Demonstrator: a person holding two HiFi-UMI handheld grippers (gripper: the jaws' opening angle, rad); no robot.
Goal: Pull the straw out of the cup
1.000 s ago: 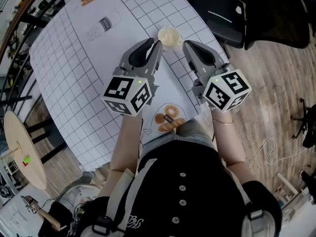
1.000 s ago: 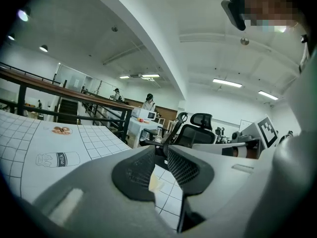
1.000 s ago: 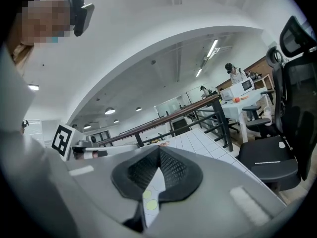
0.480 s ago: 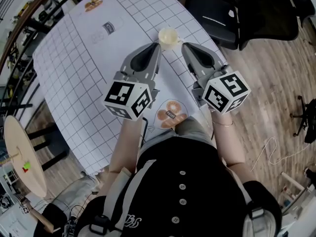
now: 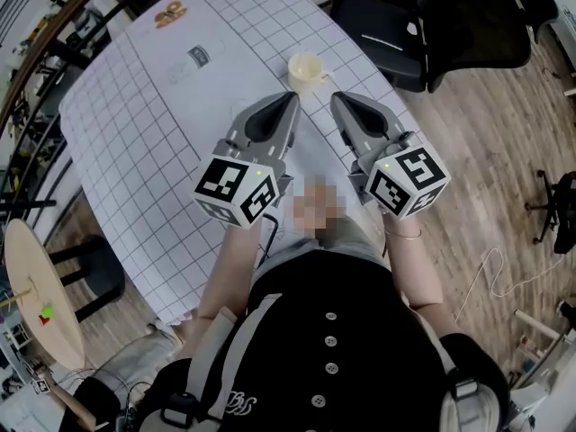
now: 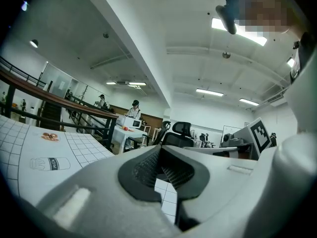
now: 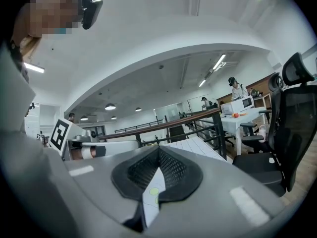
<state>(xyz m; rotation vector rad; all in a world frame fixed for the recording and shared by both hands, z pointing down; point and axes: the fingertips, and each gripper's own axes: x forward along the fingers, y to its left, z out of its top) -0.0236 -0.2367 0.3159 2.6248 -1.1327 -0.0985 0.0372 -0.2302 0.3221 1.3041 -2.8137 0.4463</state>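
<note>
A cream-coloured cup (image 5: 306,67) stands on the white gridded table (image 5: 144,142), beyond both grippers. I cannot make out a straw in it from the head view. My left gripper (image 5: 292,98) points at the cup from the near left, a short gap away, with its jaws together and nothing between them. My right gripper (image 5: 335,99) mirrors it at the near right, also shut and empty. In the left gripper view the left gripper (image 6: 159,151) has its ribbed pads pressed together. The right gripper (image 7: 158,151) looks the same in the right gripper view. The cup appears in neither gripper view.
A milk-carton picture (image 5: 202,54) and a doughnut picture (image 5: 169,13) are printed on the far part of the table. A black office chair (image 5: 387,25) stands past the table's right edge. A round wooden side table (image 5: 36,286) sits low at the left.
Both grippers have drawn back from the cup toward the person; their tips flanked it a second ago and now sit short of it. Both stayed shut.
</note>
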